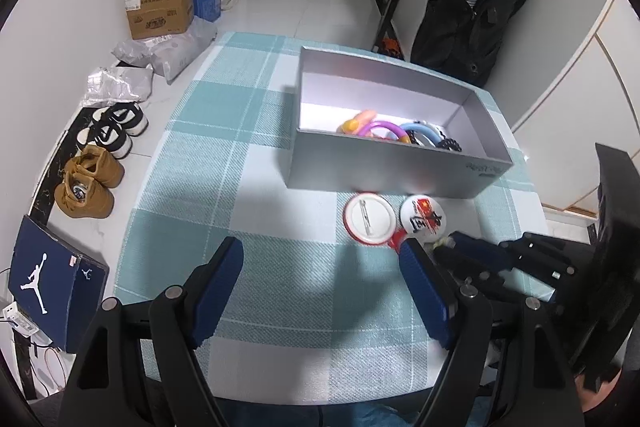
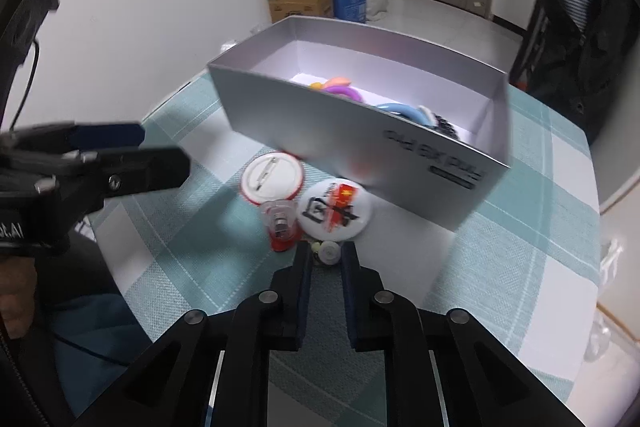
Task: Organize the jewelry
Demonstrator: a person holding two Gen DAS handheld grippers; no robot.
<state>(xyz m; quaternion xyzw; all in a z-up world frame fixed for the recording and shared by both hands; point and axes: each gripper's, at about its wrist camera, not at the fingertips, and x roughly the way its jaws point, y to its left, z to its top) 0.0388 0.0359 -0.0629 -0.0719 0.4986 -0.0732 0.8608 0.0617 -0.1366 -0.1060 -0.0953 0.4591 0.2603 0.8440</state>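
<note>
Right gripper [image 2: 326,255] pinches small pale trinket [image 2: 329,251] beside badges.

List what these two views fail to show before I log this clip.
- Small white piece between the right tongs: too small and blurred to identify; contact unclear.
- Bangles in the box: lower parts hidden by its near wall, both views.
- Box print: motion-blurred, right view.
- Red item: in the left view, mostly hidden behind the left tongs.

Grey box [image 1: 384,167] holds coloured bangles [image 1: 394,133]; two round badges [image 2: 338,211] (one face-down) lie beside it.
</note>
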